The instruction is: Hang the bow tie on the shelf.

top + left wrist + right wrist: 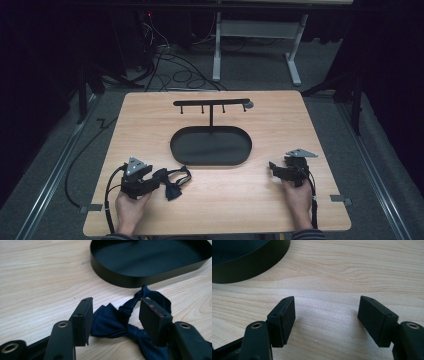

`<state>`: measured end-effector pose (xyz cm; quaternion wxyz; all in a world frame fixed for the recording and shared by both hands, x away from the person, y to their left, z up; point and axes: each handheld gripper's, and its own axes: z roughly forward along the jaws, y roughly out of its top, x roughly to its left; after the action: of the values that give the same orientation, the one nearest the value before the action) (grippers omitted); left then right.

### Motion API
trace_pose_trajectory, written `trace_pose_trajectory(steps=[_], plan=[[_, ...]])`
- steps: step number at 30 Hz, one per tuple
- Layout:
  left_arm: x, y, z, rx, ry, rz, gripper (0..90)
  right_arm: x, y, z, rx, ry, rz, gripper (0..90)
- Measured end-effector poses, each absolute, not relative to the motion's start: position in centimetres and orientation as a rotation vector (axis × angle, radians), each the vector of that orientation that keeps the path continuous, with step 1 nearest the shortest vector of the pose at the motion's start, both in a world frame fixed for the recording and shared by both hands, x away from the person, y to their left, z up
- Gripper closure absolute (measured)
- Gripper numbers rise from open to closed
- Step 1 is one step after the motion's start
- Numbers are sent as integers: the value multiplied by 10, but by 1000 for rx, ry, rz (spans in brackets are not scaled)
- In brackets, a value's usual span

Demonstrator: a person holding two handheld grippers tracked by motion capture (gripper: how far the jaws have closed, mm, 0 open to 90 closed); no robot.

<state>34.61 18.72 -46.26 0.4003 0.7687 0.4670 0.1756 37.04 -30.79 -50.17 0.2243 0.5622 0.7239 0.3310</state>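
Note:
A dark blue bow tie [174, 181] [117, 320] with its strap lies on the wooden table [220, 210], just in front of the black oval tray [210, 145] [140, 282]. My left gripper [161, 180] [115, 315] is open, its jaws on either side of the bow tie's knot and not pressing on it. At the right front my right gripper [273, 166] [326, 317] rests open over bare wood, nothing between its jaws. The tray's wall [249, 267] shows at the upper left of the right gripper view.
A black T-shaped stand with small hooks [211, 103] rises from the back of the tray. Table legs and cables [170, 70] lie on the floor beyond the table's far edge. Bare wood lies between the two grippers.

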Motion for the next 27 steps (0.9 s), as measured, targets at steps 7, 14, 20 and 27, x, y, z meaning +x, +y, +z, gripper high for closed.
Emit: trace_pose_trajectory(steps=[7,14,20,27], plan=[[355,168,-465,2005,1127,425,473,370,-308,-502,1551,1998,912,316],[364,155,-474,2046,1108,400,488,370,-308,-502,1552,1998,915,316],[371,147,-485,2109,1098,399,519,370,-308,-502,1551,1999,915,316],[374,147,-490,2128,1094,404,600,370,-308,-502,1553,1999,916,315]])
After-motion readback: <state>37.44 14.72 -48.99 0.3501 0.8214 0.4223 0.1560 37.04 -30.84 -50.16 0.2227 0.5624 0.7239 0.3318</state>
